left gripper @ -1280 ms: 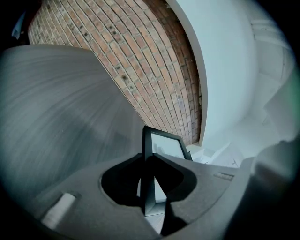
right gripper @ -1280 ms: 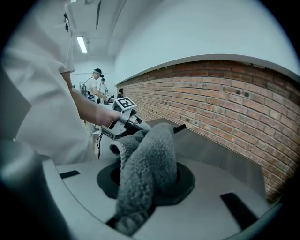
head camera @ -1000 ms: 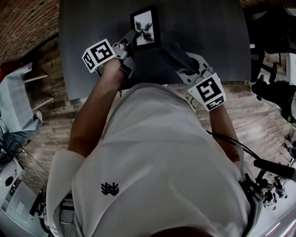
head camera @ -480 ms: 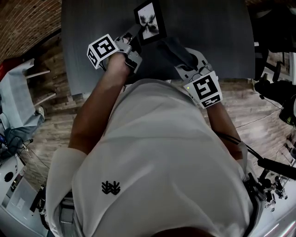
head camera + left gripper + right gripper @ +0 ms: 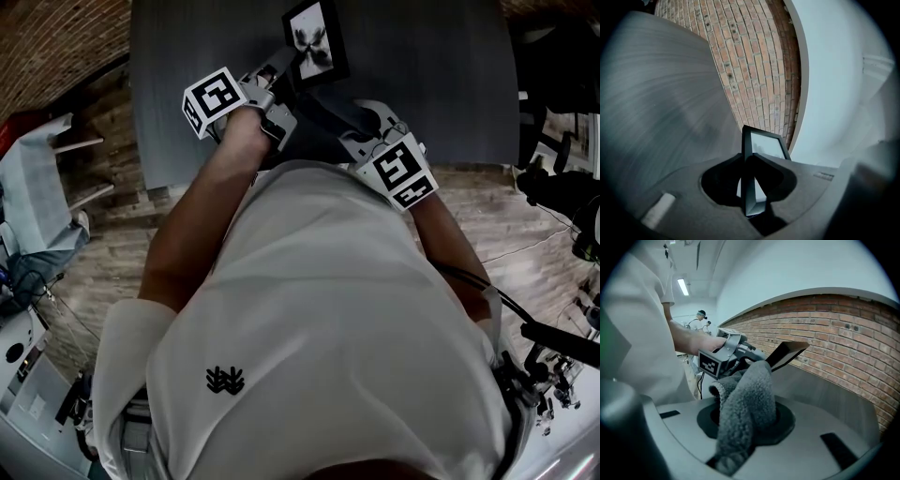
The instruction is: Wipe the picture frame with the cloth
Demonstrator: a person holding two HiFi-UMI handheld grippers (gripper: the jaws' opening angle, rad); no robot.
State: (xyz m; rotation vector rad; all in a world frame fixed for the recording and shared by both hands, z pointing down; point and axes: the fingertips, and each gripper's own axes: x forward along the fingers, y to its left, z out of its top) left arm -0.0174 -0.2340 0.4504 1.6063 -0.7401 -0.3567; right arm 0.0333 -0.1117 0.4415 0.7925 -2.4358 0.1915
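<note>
We've got the left gripper [image 5: 749,185] clamped on the near edge of the picture frame [image 5: 762,146], which sits tilted over the dark table [image 5: 422,66]. Our right gripper [image 5: 749,425] is pinching the gray cloth [image 5: 746,394], and the cloth bunches up out of its jaws just beside the frame. We can't tell whether cloth and frame are touching.

free: table [image 5: 441,66] right of picture frame [image 5: 316,42] | blocked, seemingly: left tool [image 5: 287,73] side

A grey table [image 5: 450,84] stands on wooden flooring [image 5: 103,239] (brick wall [image 5: 47,42] behind).
</note>
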